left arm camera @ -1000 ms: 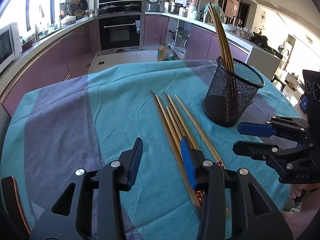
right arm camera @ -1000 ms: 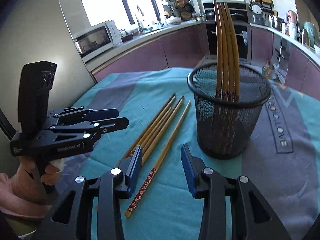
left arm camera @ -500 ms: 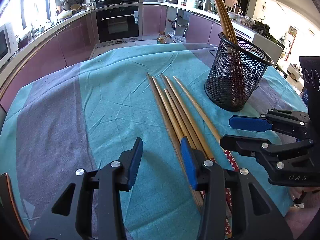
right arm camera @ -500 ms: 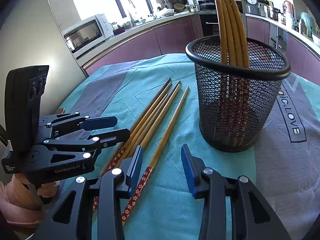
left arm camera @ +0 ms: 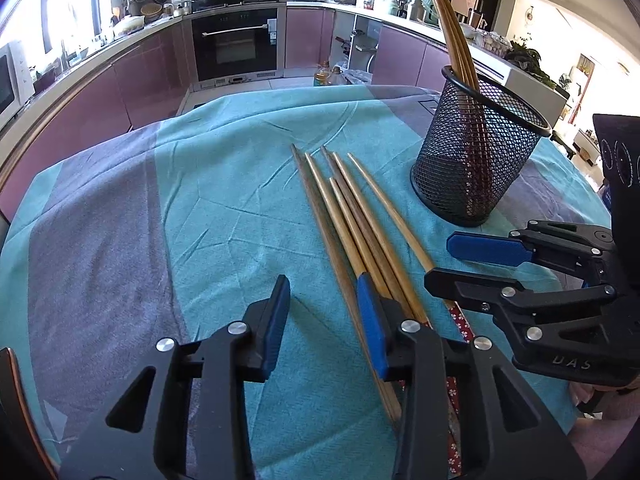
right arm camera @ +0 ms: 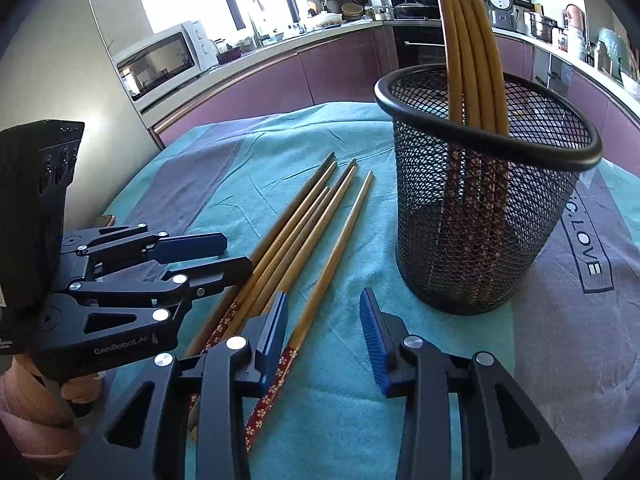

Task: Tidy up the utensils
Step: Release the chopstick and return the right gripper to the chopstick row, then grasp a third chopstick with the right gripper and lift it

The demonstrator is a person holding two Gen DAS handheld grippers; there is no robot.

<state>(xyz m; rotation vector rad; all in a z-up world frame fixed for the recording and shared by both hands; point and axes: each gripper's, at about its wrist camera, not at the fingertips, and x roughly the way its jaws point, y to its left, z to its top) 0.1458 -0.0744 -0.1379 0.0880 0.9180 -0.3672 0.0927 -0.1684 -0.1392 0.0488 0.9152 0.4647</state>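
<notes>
Several wooden chopsticks (left arm camera: pixel 352 216) with red flowered handles lie side by side on the teal cloth; they also show in the right wrist view (right arm camera: pixel 304 232). A black mesh cup (left arm camera: pixel 472 160) stands right of them with several chopsticks upright inside; it also shows in the right wrist view (right arm camera: pixel 480 208). My left gripper (left arm camera: pixel 324 300) is open and empty, low over the chopsticks' handle ends, its right finger over them. My right gripper (right arm camera: pixel 324 316) is open and empty, over the rightmost chopstick's handle. Each gripper shows in the other's view: the right gripper (left arm camera: pixel 448 260) and the left gripper (right arm camera: pixel 236 254).
The round table carries a teal and grey cloth (left arm camera: pixel 120 220). The table's edge is close behind the cup. Kitchen counters, an oven (left arm camera: pixel 234 44) and a microwave (right arm camera: pixel 160 64) stand beyond the table.
Both grippers have moved forward and lower towards the chopsticks' handle ends and closer to each other. The chopsticks and the cup have not moved.
</notes>
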